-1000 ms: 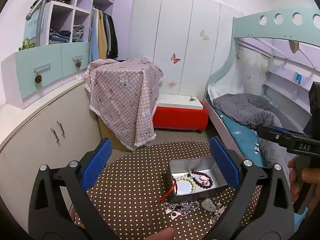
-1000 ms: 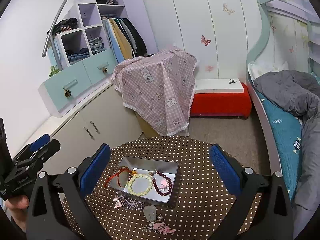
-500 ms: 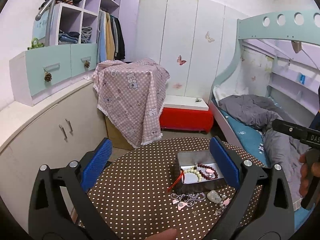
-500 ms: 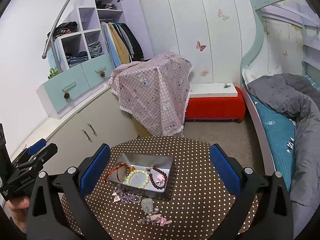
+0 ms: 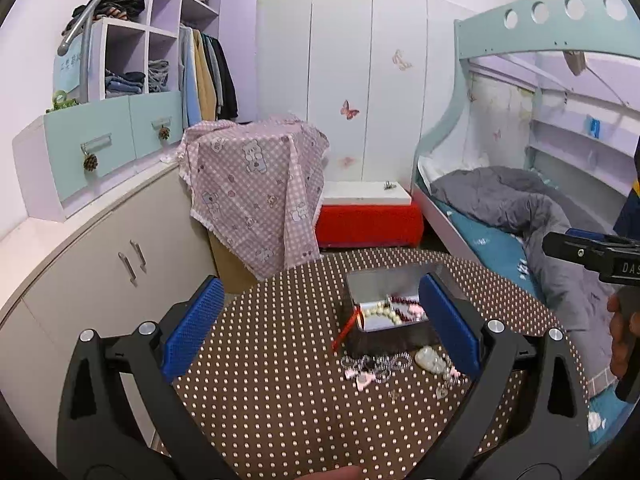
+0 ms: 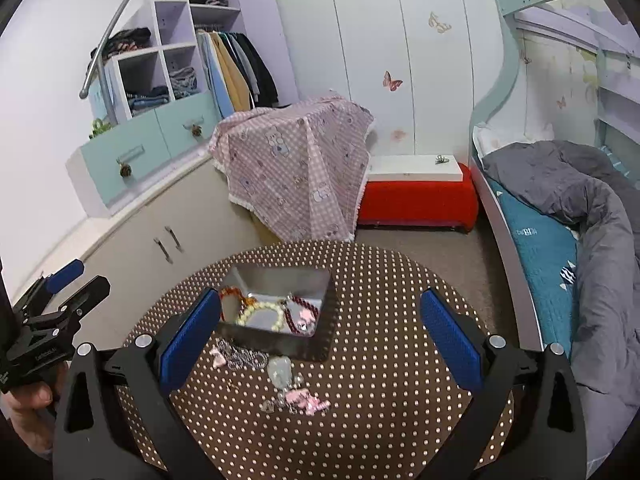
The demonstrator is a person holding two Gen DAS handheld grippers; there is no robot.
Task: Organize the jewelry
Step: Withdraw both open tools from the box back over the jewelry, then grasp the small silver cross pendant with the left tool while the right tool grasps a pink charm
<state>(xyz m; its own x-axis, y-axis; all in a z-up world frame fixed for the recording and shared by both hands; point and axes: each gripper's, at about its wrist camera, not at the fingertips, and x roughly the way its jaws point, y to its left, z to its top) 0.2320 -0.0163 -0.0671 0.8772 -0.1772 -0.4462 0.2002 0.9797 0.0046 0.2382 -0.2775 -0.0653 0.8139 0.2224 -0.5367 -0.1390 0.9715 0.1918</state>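
With both grippers' jaws spread wide and empty above the polka-dot bench (image 6: 380,420), the loose silver chain (image 6: 244,358) and pink charms (image 6: 306,396) lay below the right gripper (image 6: 320,340), just before the metal tin (image 6: 276,312), calling for a low, slow pinch.

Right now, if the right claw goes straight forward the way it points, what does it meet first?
Probably the metal tin on the dotted table: it sits centre-left between the open right claw fingers, with loose jewelry lying nearer but lower. Depth is unclear, so it may pass above.
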